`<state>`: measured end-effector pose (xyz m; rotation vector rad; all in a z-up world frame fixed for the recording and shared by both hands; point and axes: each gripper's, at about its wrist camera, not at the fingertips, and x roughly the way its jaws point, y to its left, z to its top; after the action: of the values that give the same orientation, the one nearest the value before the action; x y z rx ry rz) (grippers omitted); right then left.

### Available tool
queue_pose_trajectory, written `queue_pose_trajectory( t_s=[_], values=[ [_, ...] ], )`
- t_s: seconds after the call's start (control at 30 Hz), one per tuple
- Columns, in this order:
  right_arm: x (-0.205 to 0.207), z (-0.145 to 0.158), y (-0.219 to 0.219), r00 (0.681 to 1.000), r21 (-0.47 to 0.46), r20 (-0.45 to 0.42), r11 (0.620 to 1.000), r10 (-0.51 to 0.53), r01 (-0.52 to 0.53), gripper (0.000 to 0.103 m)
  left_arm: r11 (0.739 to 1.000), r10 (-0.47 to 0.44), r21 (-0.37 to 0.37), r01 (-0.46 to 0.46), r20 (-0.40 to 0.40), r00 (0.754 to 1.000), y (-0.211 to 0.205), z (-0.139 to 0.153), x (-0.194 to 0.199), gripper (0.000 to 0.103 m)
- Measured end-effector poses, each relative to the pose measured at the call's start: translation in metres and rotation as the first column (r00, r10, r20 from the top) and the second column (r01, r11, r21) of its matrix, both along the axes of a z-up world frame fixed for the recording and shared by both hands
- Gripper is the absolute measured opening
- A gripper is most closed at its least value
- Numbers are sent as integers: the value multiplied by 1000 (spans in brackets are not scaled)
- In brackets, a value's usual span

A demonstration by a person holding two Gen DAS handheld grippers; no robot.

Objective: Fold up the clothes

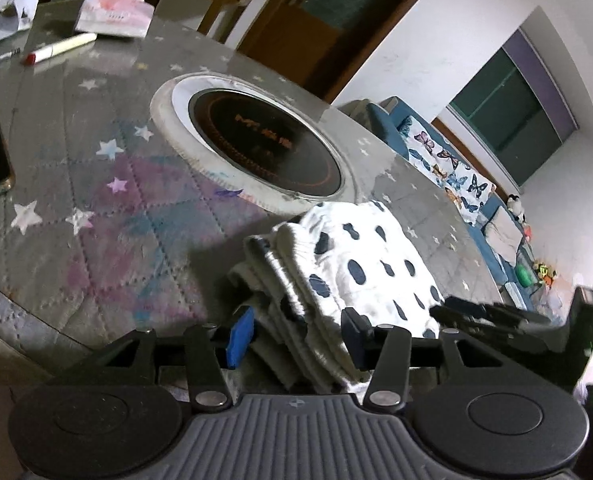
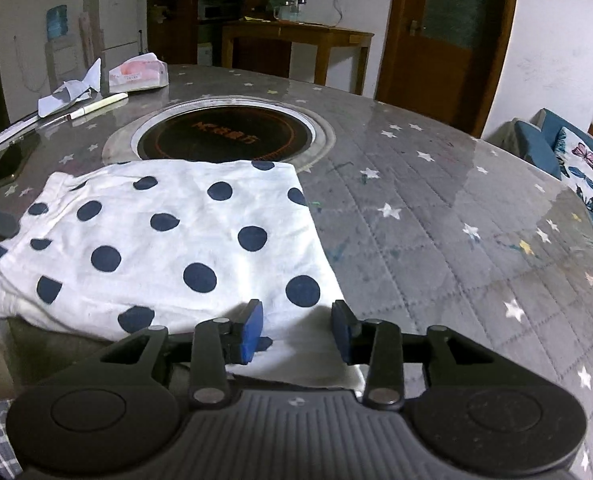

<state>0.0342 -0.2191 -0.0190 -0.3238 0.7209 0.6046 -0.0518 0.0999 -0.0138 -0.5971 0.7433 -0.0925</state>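
Star-print table (image 2: 436, 208), folded white navy-dotted garment (image 2: 168, 236), left gripper (image 1: 296, 334) and right gripper (image 2: 298, 330) both spread, gripping nothing

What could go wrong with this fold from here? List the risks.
1. The polka-dot garment lies at the near edge of the table; a pull toward the person could drag it off.
2. Both tongs, left and right, stand open around its edges; closing on only some layers could undo the fold.
3. Pushing it forward may slide it over the cooktop.
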Motion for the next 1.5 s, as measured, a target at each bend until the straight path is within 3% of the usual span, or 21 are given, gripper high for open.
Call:
queue_pose_trajectory(
  t_s=[0.2, 0.33, 0.63, 0.8, 1.03, 1.23, 1.5],
  values=[
    [-8, 0, -8, 1000, 15, -4, 1000, -21, 21, 38, 999, -9, -37, 8, -20, 1000, 6, -10, 14, 39],
    [-9, -1, -15, 999, 18, -2, 999, -46, 46, 41, 999, -35, -24, 35, -7, 999, 2, -9, 28, 35],
    [-2, -2, -37, 990, 2, 21, 990, -140, 140, 44, 993, -111, 33, 110, 21, 994, -28, -9, 81, 35],
    [3, -1, -43, 985, -2, 28, 986, -168, 168, 44, 990, -116, 78, 114, 24, 993, -34, -6, 86, 39],
    [-14, 16, -11, 998, 57, 63, 998, -16, 13, 44, 991, -94, 96, 89, 46, 994, -33, 2, 78, 44],
    [-26, 26, 38, 983, 89, 100, 983, 152, -161, 43, 983, -103, 155, 96, 36, 994, -39, 0, 80, 44],
    [-33, 8, 83, 959, 12, 93, 963, 267, -269, 35, 983, -110, 152, 106, 20, 994, -37, -4, 82, 46]
  ],
)
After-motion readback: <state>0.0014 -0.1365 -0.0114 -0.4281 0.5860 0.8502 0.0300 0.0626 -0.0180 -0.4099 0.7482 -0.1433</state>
